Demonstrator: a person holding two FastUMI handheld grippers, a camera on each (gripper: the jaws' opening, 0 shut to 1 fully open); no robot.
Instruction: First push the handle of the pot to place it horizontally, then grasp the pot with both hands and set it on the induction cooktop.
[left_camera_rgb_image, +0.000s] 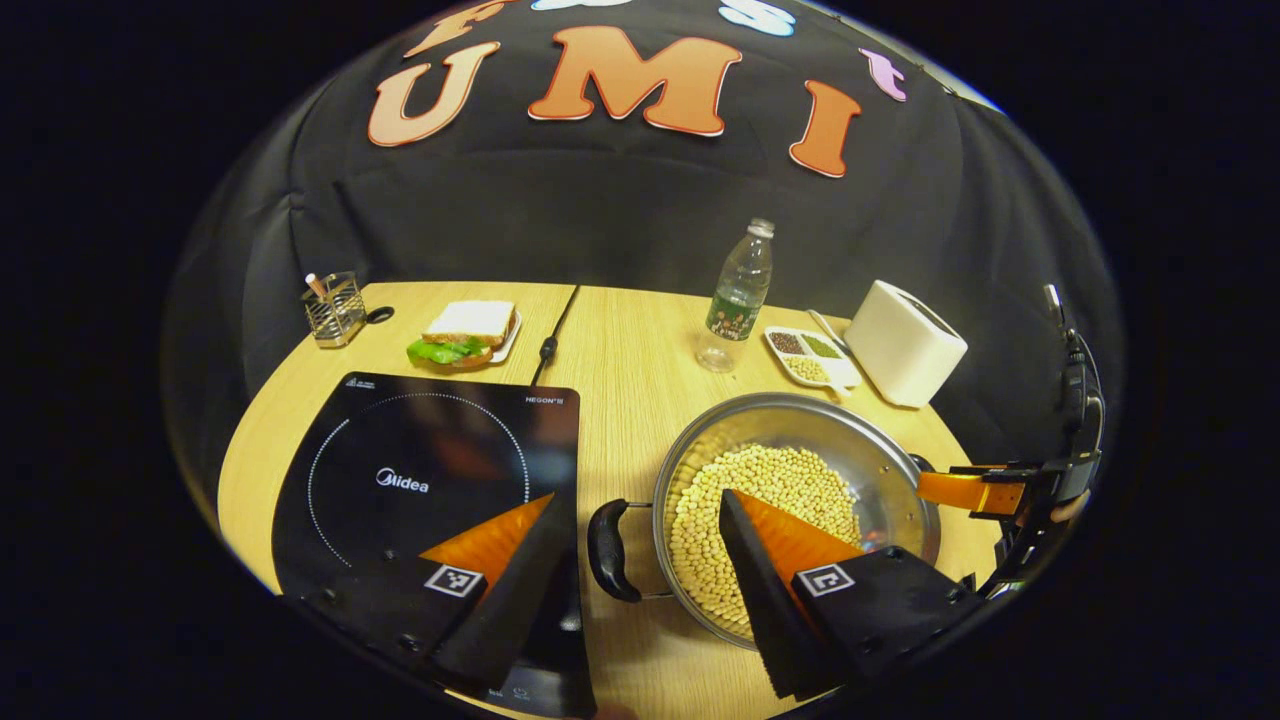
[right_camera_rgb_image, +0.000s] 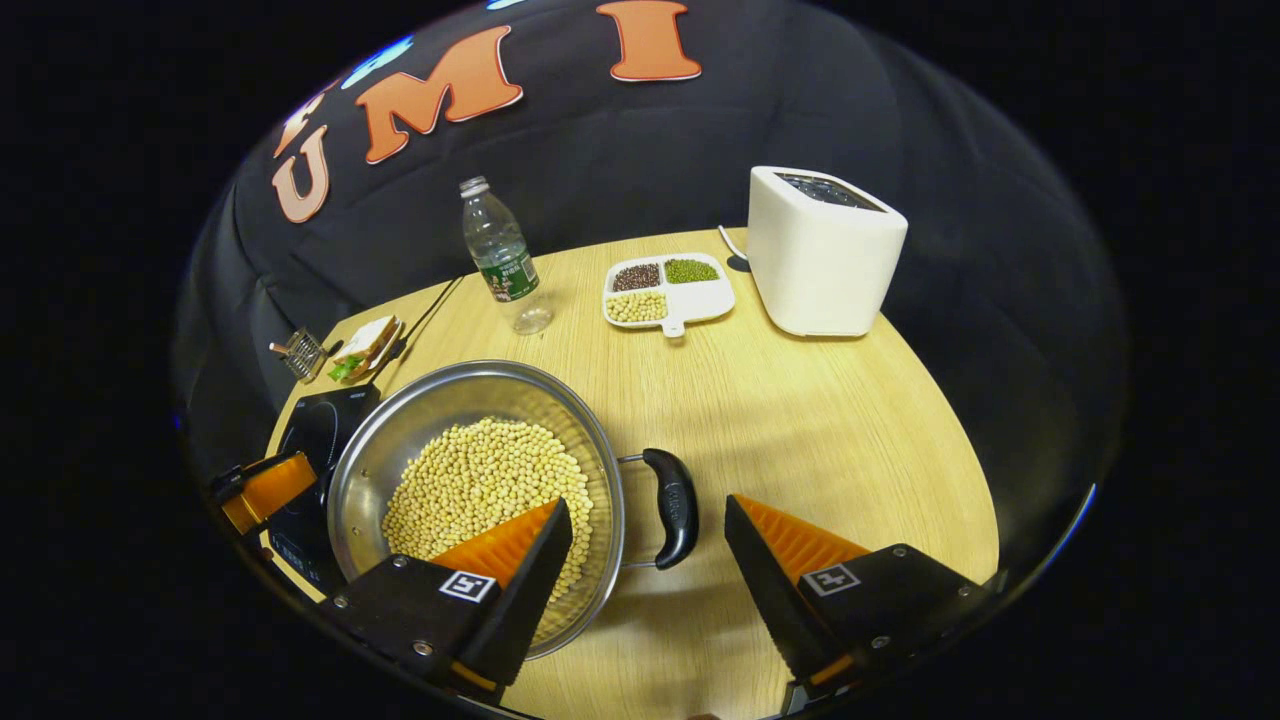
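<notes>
Pot (left_camera_rgb_image: 790, 500): steel, holding pale beans, on the surface just right of the induction cooktop (left_camera_rgb_image: 420, 480), not yet on it. Handles lie left-right, one toward each claw.
Left claw (left_camera_rgb_image: 640, 560): fingers apart, straddling the left handle (left_camera_rgb_image: 607, 550) from above, gripping nothing.
Right claw (right_camera_rgb_image: 650, 560): fingers apart, straddling the right handle (right_camera_rgb_image: 672, 505), likewise unclamped.
Judgement: both equally near; next, close on the handles.

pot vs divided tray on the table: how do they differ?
The pot is round, shiny metal, deep, with black loop handles; the divided tray is white, shallow and roughly rectangular. The pot holds one heap of pale beans; the tray keeps dark, green and pale ones in separate compartments. The pot sits near both tools, the tray farther back by the white appliance. Both rest on the table.
</notes>
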